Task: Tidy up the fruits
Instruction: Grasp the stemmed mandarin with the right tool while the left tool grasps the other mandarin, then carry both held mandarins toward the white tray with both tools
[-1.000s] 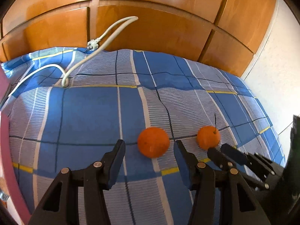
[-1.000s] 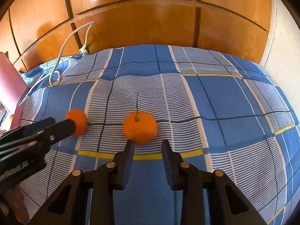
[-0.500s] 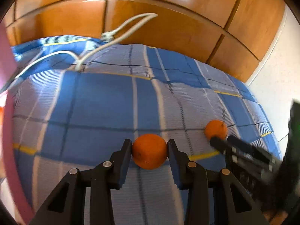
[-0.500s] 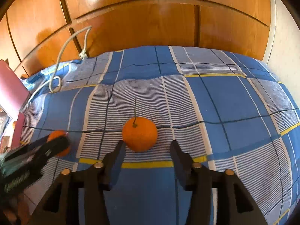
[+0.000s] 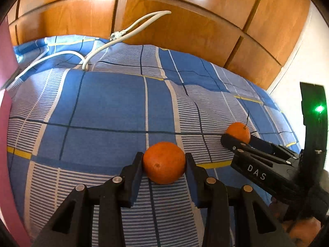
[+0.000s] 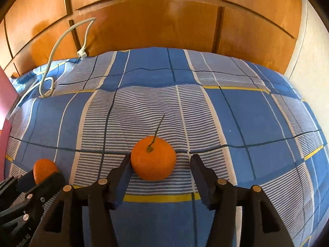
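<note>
Oranges are met on the checked bedspread (image 5: 107, 107): one orange (image 5: 164, 162) is pinched by the left claw (image 5: 164, 164); the stemmed orange (image 6: 153, 160) is flanked, ungripped, by the right claw (image 6: 161, 165), whose jaws have just been opening.

Two oranges lie on the bed cover (image 6: 236, 107), side by side and apart. The stemmed orange (image 6: 153, 160) sits right of the stemless orange (image 5: 164, 162). Behind both, near the cover's far left edge, a cable (image 5: 86, 61) trails onto it from the wooden panelling (image 6: 154, 24) beyond.
</note>
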The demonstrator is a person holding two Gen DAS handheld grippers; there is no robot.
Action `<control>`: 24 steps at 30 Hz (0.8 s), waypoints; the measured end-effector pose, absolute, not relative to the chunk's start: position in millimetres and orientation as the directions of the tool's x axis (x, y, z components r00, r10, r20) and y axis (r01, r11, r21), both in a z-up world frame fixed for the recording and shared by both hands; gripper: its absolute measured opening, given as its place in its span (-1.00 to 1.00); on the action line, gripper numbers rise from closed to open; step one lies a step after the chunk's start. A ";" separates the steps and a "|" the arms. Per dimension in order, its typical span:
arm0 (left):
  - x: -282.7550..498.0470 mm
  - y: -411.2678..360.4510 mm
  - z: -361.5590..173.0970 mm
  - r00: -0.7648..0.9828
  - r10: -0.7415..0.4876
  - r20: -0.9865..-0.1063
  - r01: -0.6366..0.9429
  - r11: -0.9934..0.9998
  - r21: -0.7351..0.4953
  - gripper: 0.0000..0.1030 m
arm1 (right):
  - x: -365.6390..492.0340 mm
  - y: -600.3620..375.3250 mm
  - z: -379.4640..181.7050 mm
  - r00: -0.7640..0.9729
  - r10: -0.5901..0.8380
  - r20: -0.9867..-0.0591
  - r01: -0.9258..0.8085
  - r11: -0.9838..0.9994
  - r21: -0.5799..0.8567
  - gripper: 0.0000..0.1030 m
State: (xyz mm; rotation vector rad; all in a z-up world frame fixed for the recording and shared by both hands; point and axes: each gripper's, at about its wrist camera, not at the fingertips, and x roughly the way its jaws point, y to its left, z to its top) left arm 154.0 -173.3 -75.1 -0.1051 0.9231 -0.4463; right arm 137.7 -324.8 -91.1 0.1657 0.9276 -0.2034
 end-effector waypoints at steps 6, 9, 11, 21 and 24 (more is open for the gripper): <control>158.4 -164.7 -77.0 0.510 -0.459 -0.727 0.305 0.887 -0.346 -0.21 | 138.7 -324.3 -91.3 0.579 -0.103 -0.809 0.244 0.968 0.051 0.14; 158.0 -163.6 -75.8 0.509 -0.461 -0.727 0.301 0.886 -0.352 -0.22 | 134.0 -321.7 -87.6 0.592 -0.104 -0.799 0.241 0.969 0.052 -0.24; 155.2 -163.4 -74.4 0.510 -0.456 -0.729 0.304 0.889 -0.343 -0.24 | 128.8 -321.1 -85.5 0.595 -0.096 -0.798 0.239 0.969 0.062 -0.25; 115.7 -156.5 -69.6 0.525 -0.379 -0.762 0.334 0.915 -0.226 -0.25 | 79.5 -308.2 -80.1 0.585 -0.063 -0.808 0.214 0.974 0.079 -0.25; 101.1 -153.5 -69.4 0.536 -0.362 -0.763 0.332 0.921 -0.203 -0.25 | 65.0 -302.5 -83.1 0.582 -0.057 -0.811 0.210 0.974 0.082 -0.25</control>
